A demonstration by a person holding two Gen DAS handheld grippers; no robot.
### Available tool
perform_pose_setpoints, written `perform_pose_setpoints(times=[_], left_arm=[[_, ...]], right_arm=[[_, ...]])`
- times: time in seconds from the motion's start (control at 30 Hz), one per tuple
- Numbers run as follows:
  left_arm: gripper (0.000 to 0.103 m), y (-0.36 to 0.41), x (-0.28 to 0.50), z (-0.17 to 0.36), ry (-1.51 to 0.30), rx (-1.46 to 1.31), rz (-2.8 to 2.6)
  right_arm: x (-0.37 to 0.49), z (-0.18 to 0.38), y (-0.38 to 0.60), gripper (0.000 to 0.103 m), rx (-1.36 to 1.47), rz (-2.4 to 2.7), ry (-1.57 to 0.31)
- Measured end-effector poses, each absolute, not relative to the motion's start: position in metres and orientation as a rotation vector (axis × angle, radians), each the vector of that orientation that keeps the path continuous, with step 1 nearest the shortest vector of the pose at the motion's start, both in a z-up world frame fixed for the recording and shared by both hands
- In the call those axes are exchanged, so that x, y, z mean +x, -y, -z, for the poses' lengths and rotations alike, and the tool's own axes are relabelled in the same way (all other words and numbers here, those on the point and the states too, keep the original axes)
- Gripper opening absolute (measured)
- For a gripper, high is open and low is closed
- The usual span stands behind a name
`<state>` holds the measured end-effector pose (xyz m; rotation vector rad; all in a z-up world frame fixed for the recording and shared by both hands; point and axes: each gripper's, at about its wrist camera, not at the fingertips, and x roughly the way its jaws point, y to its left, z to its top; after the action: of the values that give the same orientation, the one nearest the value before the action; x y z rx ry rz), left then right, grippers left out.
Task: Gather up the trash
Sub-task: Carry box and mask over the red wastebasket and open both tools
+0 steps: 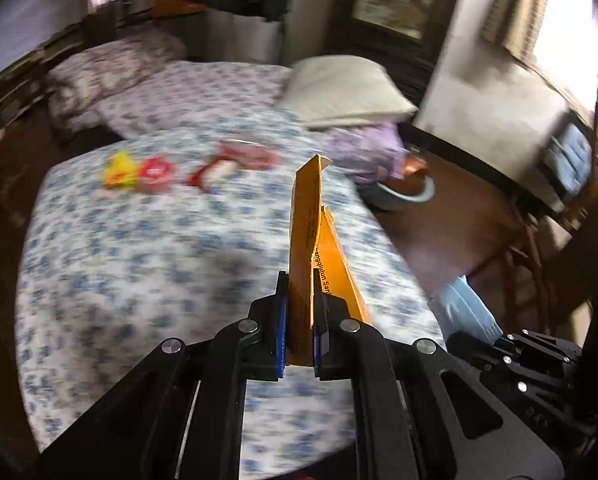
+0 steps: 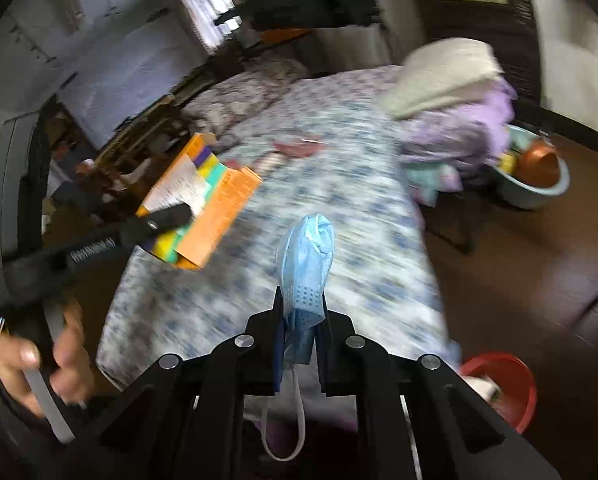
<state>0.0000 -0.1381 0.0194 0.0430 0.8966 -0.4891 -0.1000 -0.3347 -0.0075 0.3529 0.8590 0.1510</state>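
Two grippers, each clamped on one piece of trash.

Left wrist view: one left gripper [image 1: 300,320], fingers pressed together on one flattened orange carton [image 1: 307,240], which stood up between the pads and rose beyond the fingertips. Ahead of the fingers, one bed [image 1: 139,248] with a blue-flowered sheet. Far past the tips, to their left, lay one yellow wrapper [image 1: 119,170], one red round item [image 1: 157,172] touching it, and two blurred red-and-white wrappers [image 1: 235,160]. Right of the fingers, one right gripper [image 1: 495,340] held one blue face mask [image 1: 465,312].

Right wrist view: one right gripper [image 2: 301,320], fingers shut on the blue face mask [image 2: 307,264]; one ear loop hung below the pads. Left of the fingers, the left gripper [image 2: 179,212] bore the carton [image 2: 215,208]; one hand [image 2: 39,364] gripped its handle. Right and below, one red bucket [image 2: 515,384] on the floor. Beyond the tips to the right, one blue basin [image 2: 551,188].
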Motion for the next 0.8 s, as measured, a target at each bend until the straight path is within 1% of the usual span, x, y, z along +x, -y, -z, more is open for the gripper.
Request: perform_pose_setpoints(times=[0.23, 0.37, 0.53, 0.63, 0.8], left_arm=[[0.011, 0.227, -0.032, 0.0, -0.96, 0.151, 0.675], [0.011, 0.284, -0.045, 0.028, -1.064, 0.2, 0.778], [0.011, 0.342, -0.059, 0.064, -1.194, 0.283, 0.883], [0.011, 0.376, -0.062, 0.091, -1.289, 0.341, 0.907], [0.011, 0.409, -0.064, 0.131, -1.429, 0.375, 0.894]], right_arm=[[-0.149, 0.038, 0.416, 0.013, 0.423, 0.021, -0.888], [-0.167, 0.065, 0.455, 0.013, 0.469, 0.1, -0.926], [-0.182, 0.114, 0.487, 0.013, 0.529, 0.155, -1.008], [-0.185, 0.154, 0.498, 0.013, 0.571, 0.182, -1.08], [-0.19, 0.2, 0.509, 0.013, 0.653, 0.187, -1.152]])
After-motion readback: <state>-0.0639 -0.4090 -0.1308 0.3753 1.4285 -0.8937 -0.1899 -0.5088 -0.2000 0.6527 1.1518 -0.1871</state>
